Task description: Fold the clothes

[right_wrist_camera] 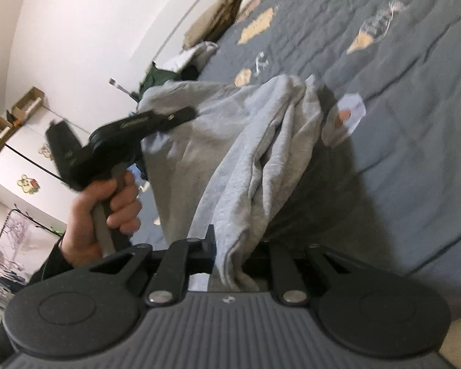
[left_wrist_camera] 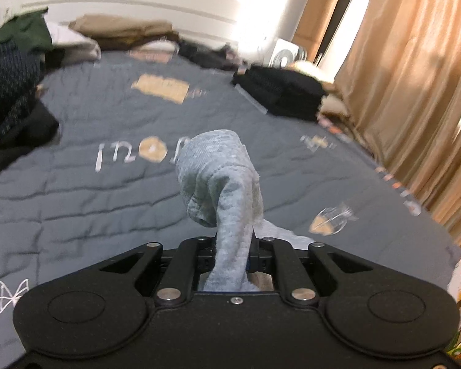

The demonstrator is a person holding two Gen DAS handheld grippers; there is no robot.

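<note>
Both grippers are clamped on the same light grey sweatshirt, which hangs between them above the grey bedspread.

The left gripper has its jaws nearly closed on a bunched fold of the cloth, which rises out of the jaws toward 12 o'clock and flops over in a thick roll. The right gripper is likewise pinched almost shut on a gathered edge. From it the fabric fans up toward 11 o'clock, where the person's hand works the other tool.

The sweatshirt looks soft, limp and fairly thick. It should sag and crease under its own weight but is unlikely to slip or tear. A hold on a seam or hem corner would spread it better than these bunched folds.

At 1 o'clock on the bed, in the left view, sits a folded black stack; loose dark clothes lie at 9 o'clock.
</note>
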